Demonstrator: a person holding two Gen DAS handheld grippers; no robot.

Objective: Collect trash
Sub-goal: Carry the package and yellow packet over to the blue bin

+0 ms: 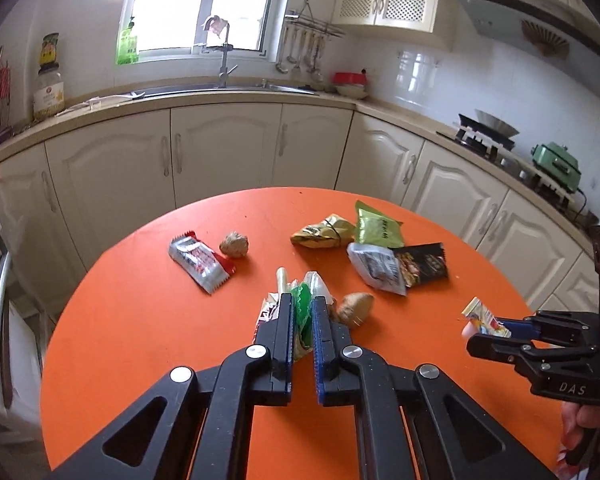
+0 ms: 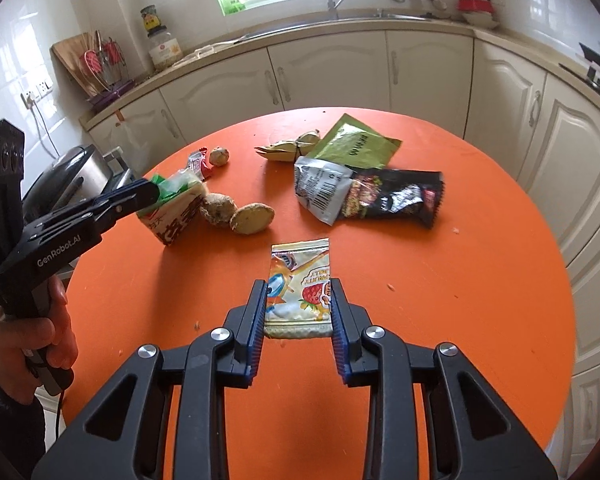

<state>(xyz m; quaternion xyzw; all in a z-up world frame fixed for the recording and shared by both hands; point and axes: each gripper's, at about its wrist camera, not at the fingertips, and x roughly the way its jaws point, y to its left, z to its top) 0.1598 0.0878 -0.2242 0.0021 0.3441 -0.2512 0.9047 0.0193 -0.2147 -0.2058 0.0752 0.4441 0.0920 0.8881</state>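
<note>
Presently: strawberry-print wrapper (image 2: pixel 300 292) sits between the right gripper (image 2: pixel 299 294) pads, both touching its side edges, at the near part of the orange round table (image 2: pixel 480 280). Left gripper (image 1: pixel 302 312) is clamped on a white-and-green crumpled wrapper (image 2: pixel 178 208), near the table's left edge in the right wrist view. Two brown lumps (image 2: pixel 236 212) lie just beside that wrapper. Toward the far edge: a green packet (image 2: pixel 356 142), a black packet (image 2: pixel 392 196), a silver packet (image 2: pixel 320 188) overlapping, a tan crumpled wrapper (image 2: pixel 288 146) next to them. Red-and-silver wrapper (image 1: pixel 200 262) lies far left.
</note>
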